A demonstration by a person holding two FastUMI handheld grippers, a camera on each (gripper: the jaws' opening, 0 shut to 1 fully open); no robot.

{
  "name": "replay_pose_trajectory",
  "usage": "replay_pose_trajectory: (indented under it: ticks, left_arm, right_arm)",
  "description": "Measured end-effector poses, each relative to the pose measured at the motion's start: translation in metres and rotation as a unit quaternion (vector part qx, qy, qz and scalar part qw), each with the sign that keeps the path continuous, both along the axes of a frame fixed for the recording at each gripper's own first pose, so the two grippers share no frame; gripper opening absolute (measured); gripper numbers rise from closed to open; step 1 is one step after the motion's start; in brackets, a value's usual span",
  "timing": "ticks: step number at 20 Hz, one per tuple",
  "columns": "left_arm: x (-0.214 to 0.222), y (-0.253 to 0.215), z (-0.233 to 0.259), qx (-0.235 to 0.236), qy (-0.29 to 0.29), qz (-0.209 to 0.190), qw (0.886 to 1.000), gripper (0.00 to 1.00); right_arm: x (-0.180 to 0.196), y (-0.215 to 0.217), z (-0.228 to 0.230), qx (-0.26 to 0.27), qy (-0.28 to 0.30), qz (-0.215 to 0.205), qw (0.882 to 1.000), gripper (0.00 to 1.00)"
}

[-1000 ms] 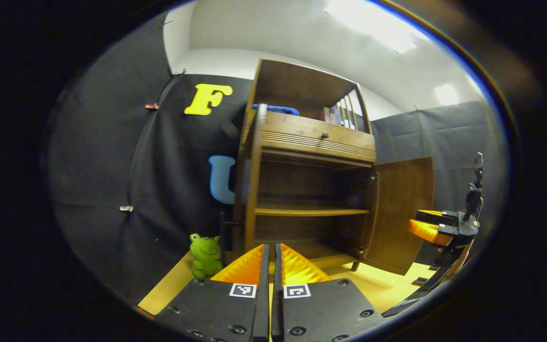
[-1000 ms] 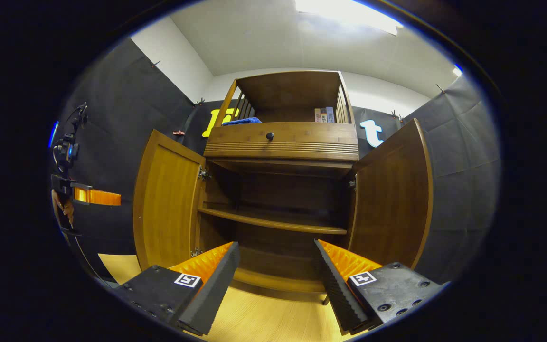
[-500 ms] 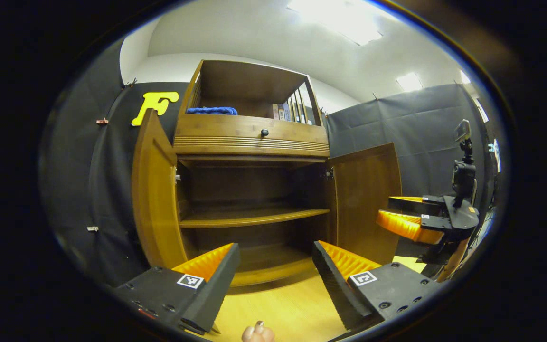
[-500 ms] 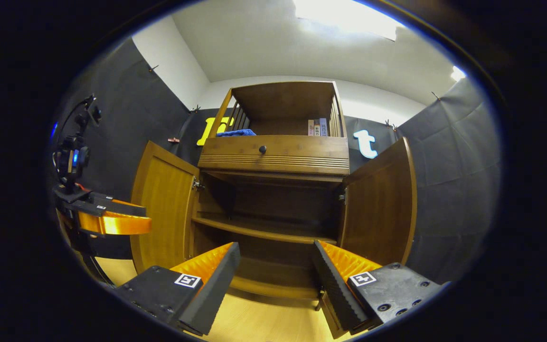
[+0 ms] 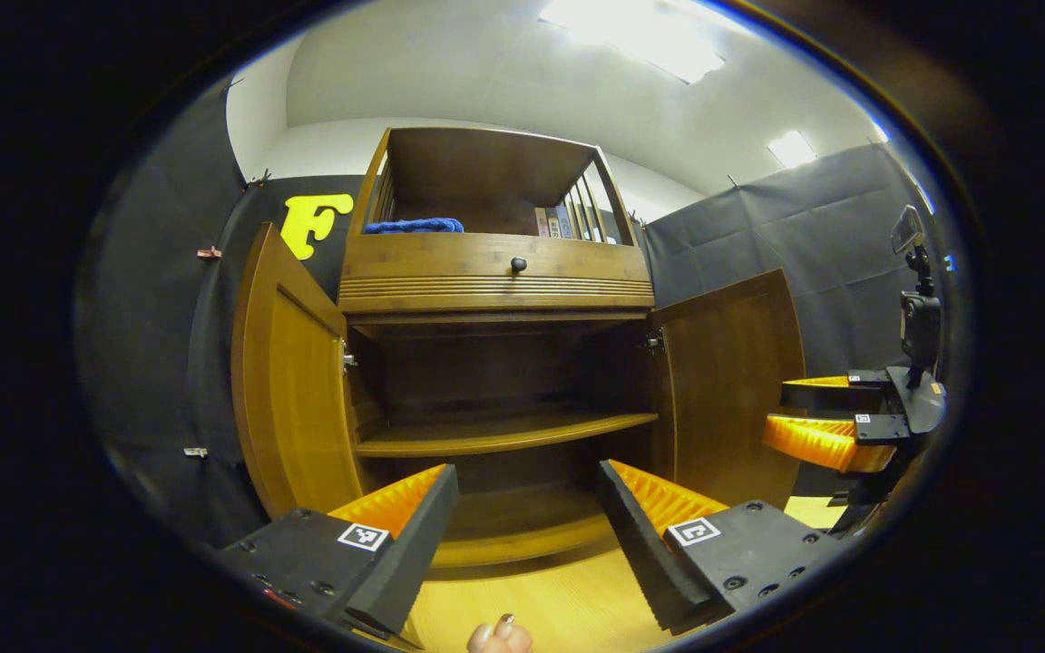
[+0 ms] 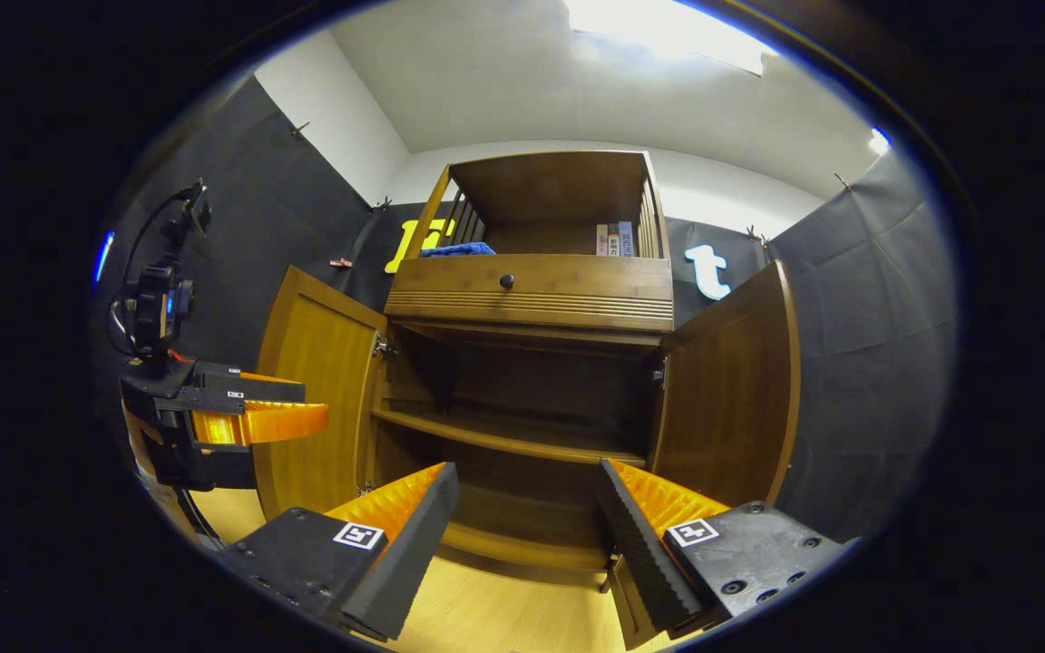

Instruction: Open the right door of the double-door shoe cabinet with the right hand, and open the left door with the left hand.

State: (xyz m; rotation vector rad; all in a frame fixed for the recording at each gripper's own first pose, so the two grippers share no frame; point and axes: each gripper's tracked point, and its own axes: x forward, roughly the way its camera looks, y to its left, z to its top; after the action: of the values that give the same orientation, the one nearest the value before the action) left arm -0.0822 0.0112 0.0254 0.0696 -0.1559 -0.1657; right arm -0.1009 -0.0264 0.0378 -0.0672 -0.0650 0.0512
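Left gripper (image 5: 522,517) spread, fingertip (image 5: 500,637) cut off

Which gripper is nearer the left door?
Left. The left gripper hangs open just in front of the left door; the right gripper is across, by the right door.

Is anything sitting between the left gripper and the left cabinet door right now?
Nothing visible does. In the left gripper view the left gripper is open, with the left door swung wide open off to its left, apart from it. Between them shows bare wooden floor.
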Motion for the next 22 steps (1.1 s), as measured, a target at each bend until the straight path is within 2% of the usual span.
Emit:
replay_pose_trajectory:
  ticks: [3,4,5,7,8,9,10,11,12,13,15,16,19,20,22]
  left_arm:
    - [0.004,-0.003,0.002,0.003,-0.003,0.003,1.0,0.96]
    - [0.005,-0.005,0.003,0.002,-0.002,-0.001,1.0,1.0]
    - [0.008,-0.006,0.003,0.001,-0.001,-0.004,1.0,0.96]
    - [0.011,-0.004,0.002,0.0,0.0,-0.004,1.0,0.96]
    - [0.012,-0.004,0.002,0.001,0.0,-0.003,1.0,1.0]
    - [0.013,-0.004,0.001,0.003,0.0,-0.003,1.0,0.96]
    - [0.014,-0.006,0.0,0.002,0.001,-0.004,1.0,1.0]
    - [0.016,-0.005,0.0,0.0,0.002,-0.003,1.0,1.0]
    - [0.018,-0.006,0.0,-0.001,0.004,-0.004,1.0,0.96]
    - [0.019,-0.006,-0.001,-0.003,0.004,-0.003,1.0,0.96]
    - [0.02,-0.007,-0.001,-0.004,0.004,-0.002,1.0,0.96]
    - [0.021,-0.008,-0.001,-0.003,0.004,-0.003,1.0,1.0]
    - [0.024,-0.013,-0.001,-0.001,0.003,-0.008,1.0,1.0]
    - [0.026,-0.013,0.0,-0.002,0.003,-0.008,1.0,0.96]
    - [0.029,-0.014,0.0,-0.002,0.002,-0.007,1.0,0.96]
  right_arm:
    - [0.005,0.002,-0.003,-0.008,0.004,0.006,1.0,0.97]
    - [0.006,0.003,-0.005,-0.01,0.007,0.008,1.0,0.97]
    - [0.006,0.003,-0.006,-0.014,0.009,0.009,1.0,0.95]
    - [0.007,0.002,-0.005,-0.023,0.009,0.005,1.0,0.98]
    - [0.008,0.002,-0.006,-0.027,0.011,0.005,1.0,0.97]
    - [0.009,0.004,-0.008,-0.029,0.013,0.007,0.999,0.97]
    - [0.007,0.005,-0.01,-0.031,0.014,0.009,0.999,0.95]
    - [0.008,0.005,-0.009,-0.032,0.015,0.012,0.999,0.95]
    - [0.008,0.006,-0.009,-0.032,0.015,0.015,0.999,0.97]
    - [0.008,0.007,-0.01,-0.032,0.018,0.019,0.999,0.95]
    - [0.008,0.006,-0.011,-0.033,0.022,0.024,0.999,0.97]
    - [0.008,0.007,-0.011,-0.035,0.023,0.024,0.999,0.95]
    - [0.009,0.007,-0.012,-0.035,0.025,0.027,0.999,0.97]
    - [0.009,0.006,-0.012,-0.034,0.026,0.029,0.999,0.97]
    - [0.009,0.005,-0.013,-0.034,0.027,0.031,0.999,0.97]
